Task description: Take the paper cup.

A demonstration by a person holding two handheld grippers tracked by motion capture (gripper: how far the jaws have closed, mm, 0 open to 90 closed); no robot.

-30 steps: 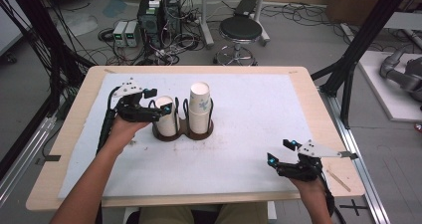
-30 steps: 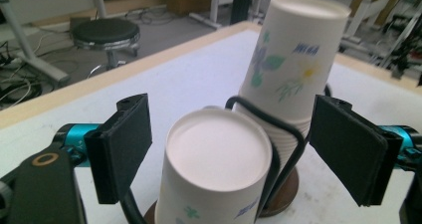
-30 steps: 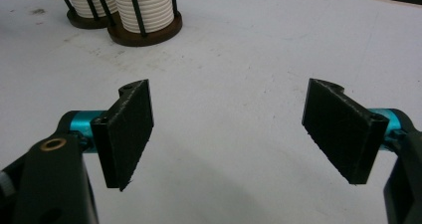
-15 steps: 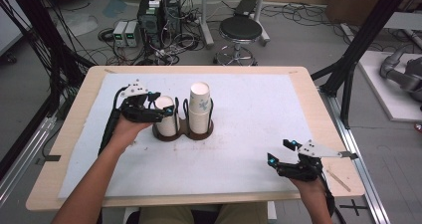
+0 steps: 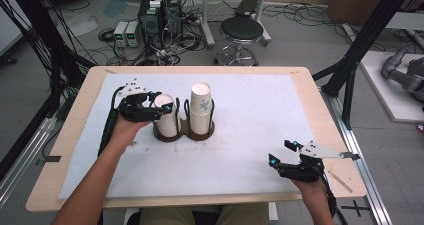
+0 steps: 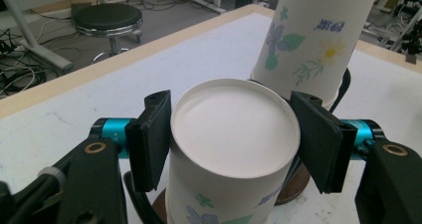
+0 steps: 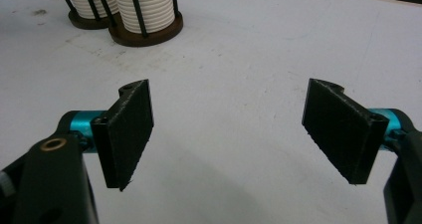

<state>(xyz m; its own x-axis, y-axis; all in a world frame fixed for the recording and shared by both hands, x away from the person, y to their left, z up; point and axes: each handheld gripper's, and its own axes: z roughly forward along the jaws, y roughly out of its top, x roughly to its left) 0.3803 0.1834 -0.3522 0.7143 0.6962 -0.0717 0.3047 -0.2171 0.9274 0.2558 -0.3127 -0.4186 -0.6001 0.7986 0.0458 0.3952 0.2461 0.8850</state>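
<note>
Our left gripper (image 6: 234, 139) has just closed its jaws on the near cup stack (image 6: 231, 149) — our right gripper (image 7: 229, 129), at five o'clock on the surface (image 5: 250, 150), gapes empty.

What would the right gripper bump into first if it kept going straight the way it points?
Probably the cup holder with its nearer paper cup stack, slightly left of its line; before that, the right gripper faces bare white table cover.

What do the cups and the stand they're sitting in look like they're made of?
The cups look like matt white paper: thin rolled rim at the base, printed flowers on the side, ribbed stacked rims visible in the right gripper view. The stand seems a dark brown disc, possibly wood or plastic, with thin black rods, likely metal wire. The left gripper fingers press on the nearer cup.
</note>
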